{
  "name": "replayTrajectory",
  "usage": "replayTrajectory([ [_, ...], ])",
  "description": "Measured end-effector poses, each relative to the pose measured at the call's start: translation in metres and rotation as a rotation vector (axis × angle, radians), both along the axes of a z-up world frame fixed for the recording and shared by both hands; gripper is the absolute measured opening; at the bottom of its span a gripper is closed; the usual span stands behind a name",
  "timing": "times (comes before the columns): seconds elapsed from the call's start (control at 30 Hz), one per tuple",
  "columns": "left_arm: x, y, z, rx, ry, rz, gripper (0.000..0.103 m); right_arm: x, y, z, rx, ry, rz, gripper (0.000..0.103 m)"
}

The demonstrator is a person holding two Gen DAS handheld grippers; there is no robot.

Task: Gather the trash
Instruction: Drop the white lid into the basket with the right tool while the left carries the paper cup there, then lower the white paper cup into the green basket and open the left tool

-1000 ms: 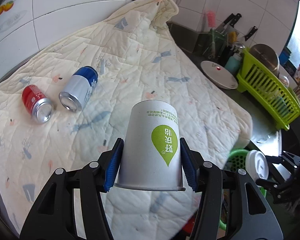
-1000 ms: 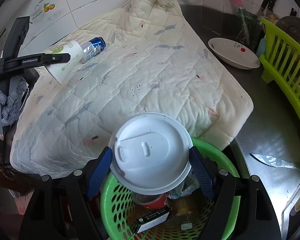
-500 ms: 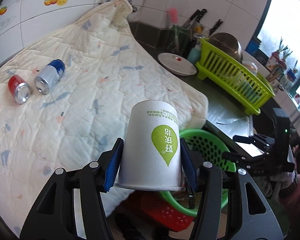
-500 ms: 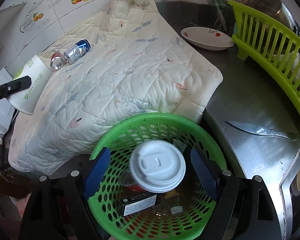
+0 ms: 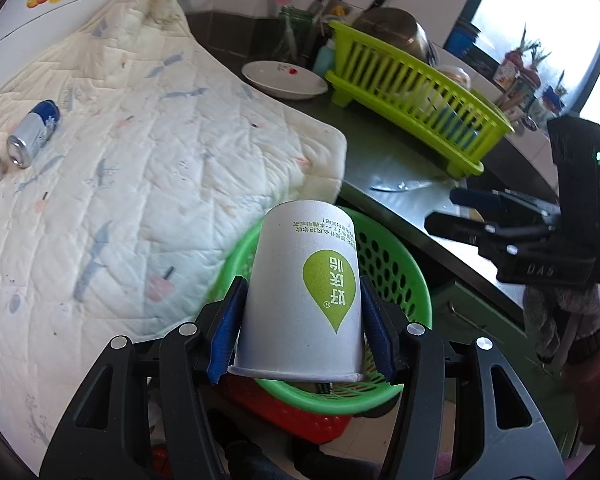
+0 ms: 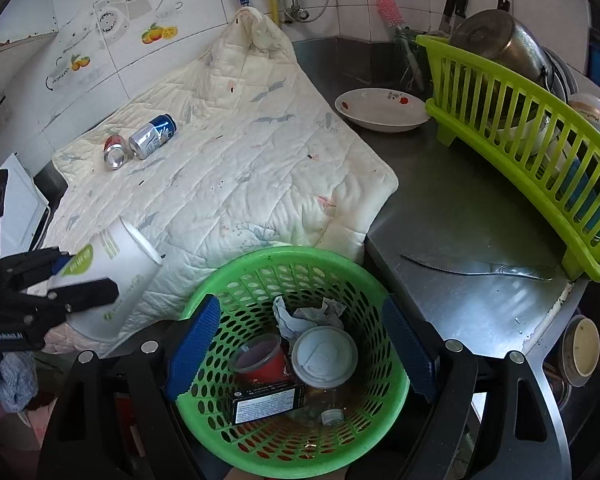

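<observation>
A white paper cup point(image 5: 304, 300) with a green logo is clamped upside down in my left gripper point(image 5: 302, 332), just over the near-left rim of the green basket point(image 5: 396, 248). The right wrist view shows that cup point(image 6: 112, 264) tilted at the basket's left side. My right gripper point(image 6: 300, 344) hangs open above the basket point(image 6: 284, 254), nothing between its pads. Inside lie a white lid point(image 6: 324, 356), a red cup, crumpled paper and a dark box. A blue-silver can point(image 6: 153, 136) and a red can point(image 6: 114, 152) lie on the quilt.
A cream quilted cloth point(image 6: 240, 168) covers the counter's left part. A knife point(image 6: 472, 266) lies on the steel counter to the right, with a lime dish rack point(image 6: 540, 132) and a white bowl point(image 6: 380, 110) beyond. A red bin point(image 5: 300, 416) sits under the basket.
My right gripper let go of the white lid, which dropped into the basket, and drew back above it. My left gripper carried the cup rightwards from over the quilt to the basket's edge.
</observation>
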State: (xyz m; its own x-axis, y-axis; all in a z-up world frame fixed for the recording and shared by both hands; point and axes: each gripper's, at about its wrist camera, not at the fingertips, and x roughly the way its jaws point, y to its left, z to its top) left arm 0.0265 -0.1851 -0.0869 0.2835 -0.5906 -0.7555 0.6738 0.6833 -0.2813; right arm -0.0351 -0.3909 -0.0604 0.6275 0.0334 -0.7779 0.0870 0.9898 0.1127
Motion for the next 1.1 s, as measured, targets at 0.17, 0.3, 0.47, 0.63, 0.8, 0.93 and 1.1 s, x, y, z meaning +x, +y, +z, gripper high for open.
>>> replayTrajectory([
  [0.17,-0.016,-0.019,-0.011,-0.003,0.034,-0.05,0.056,-0.006,-0.004,0.008,-0.001,-0.023,-0.008,0.08],
  [0.3,-0.029,-0.038,-0.023,0.004,0.056,-0.096,0.057,-0.01,-0.005,0.014,0.0,-0.037,-0.011,0.08],
  [0.47,-0.036,-0.05,-0.03,-0.003,0.081,-0.117,0.062,-0.015,-0.007,0.019,-0.003,-0.052,-0.01,0.08],
  [0.63,-0.037,-0.05,-0.028,-0.007,0.076,-0.107,0.071,-0.017,-0.009,0.019,0.001,-0.056,-0.01,0.08],
  [0.8,-0.027,-0.036,-0.021,-0.014,0.071,-0.058,0.073,-0.015,-0.007,0.019,0.006,-0.054,-0.001,0.08],
  [0.93,-0.016,-0.02,-0.013,-0.014,0.047,-0.006,0.073,-0.009,-0.001,0.019,0.009,-0.051,0.016,0.08],
  [1.1,-0.003,0.0,-0.004,0.001,0.008,0.059,0.076,0.003,0.011,0.019,0.012,-0.049,0.045,0.08],
])
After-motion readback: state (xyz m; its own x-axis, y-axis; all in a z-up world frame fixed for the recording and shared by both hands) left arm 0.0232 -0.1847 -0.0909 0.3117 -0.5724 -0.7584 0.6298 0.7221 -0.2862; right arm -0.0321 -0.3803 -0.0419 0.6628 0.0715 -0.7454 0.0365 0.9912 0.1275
